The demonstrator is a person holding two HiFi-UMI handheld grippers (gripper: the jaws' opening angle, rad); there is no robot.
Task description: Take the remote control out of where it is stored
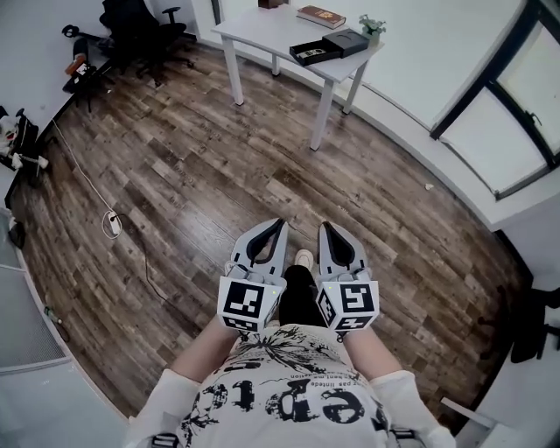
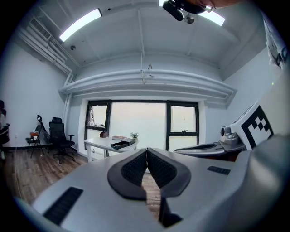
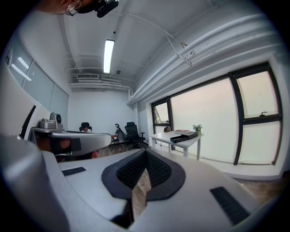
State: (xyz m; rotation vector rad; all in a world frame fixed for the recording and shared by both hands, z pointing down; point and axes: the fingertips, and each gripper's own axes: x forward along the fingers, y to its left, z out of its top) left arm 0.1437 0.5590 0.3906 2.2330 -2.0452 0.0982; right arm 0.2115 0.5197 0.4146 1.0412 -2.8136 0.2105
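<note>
Wood floor (image 1: 219,166) stretches to white table (image 1: 278,31) bearing black box (image 1: 331,46).

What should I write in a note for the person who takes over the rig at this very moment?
Left gripper: shut, nothing between the jaws, held close to the body.
Right gripper: shut, also empty, beside the left one.
Things: a black box lies on the white table across the wooden floor, well away from both grippers. The remote control cannot be made out from here; it may be in that box.
Done: nothing yet.
Left: go to the table, find the remote, take it out.
</note>
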